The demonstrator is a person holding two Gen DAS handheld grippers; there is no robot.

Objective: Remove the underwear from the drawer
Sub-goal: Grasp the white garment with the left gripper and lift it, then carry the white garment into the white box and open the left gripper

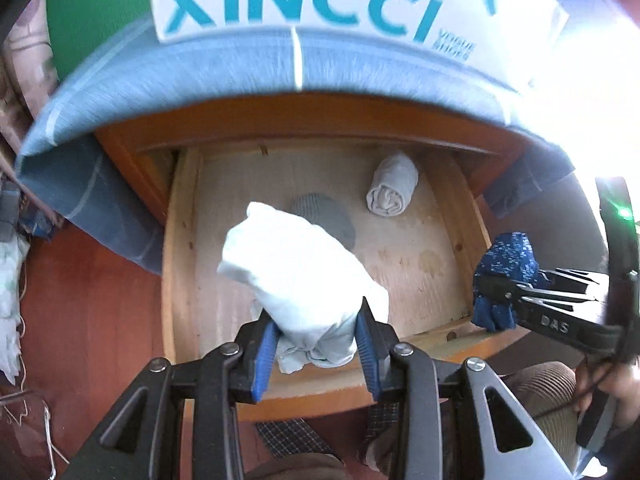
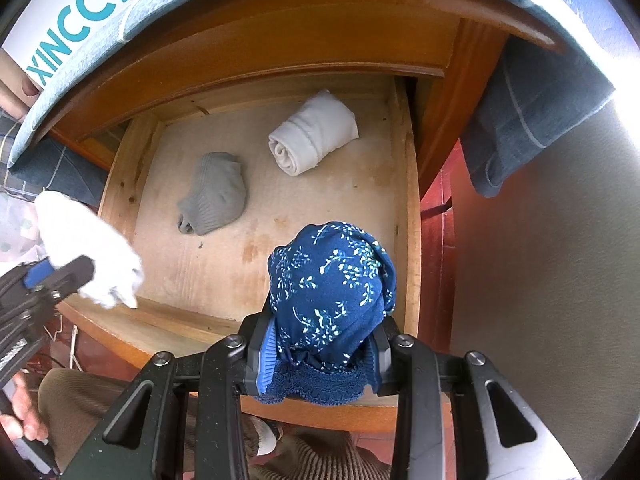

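Left wrist view. L gripper [image 1: 316,340] was closed on a white rolled underwear bundle [image 1: 296,276], blue pads pressing both sides, bundle raised above the open wooden drawer [image 1: 180,264]. Drawer floor was pale, stained plywood w/ honey-coloured side walls. On that floor: a grey ribbed piece [image 1: 336,216], partly hidden behind the white bundle, & a light rolled piece [image 1: 392,190] toward the drawer's back. At the drawer's right front corner, R gripper [image 1: 496,292] held a dark blue patterned piece [image 1: 504,260]. Above the drawer's back edge hung a blue-grey cloth [image 1: 224,76] over the cabinet top, w/ a white box lettered "XINCCI" [image 1: 304,0] on it. Red-brown floor [image 1: 88,320] lay left of the drawer.

Right wrist view. R gripper [image 2: 320,356] was clamped narrow on the blue floral underwear [image 2: 332,284], lace hem hanging below the pads, over the drawer's [image 2: 408,208] front right area. Grey piece [image 2: 216,196] lay mid-drawer, light roll [image 2: 312,136] behind it, apart. L gripper [image 2: 60,276] w/ white bundle [image 2: 88,248] was at the drawer's left front corner. A pale wall [image 2: 540,260] stood right of the drawer; the cloth [image 2: 532,108] hung down by the cabinet side.
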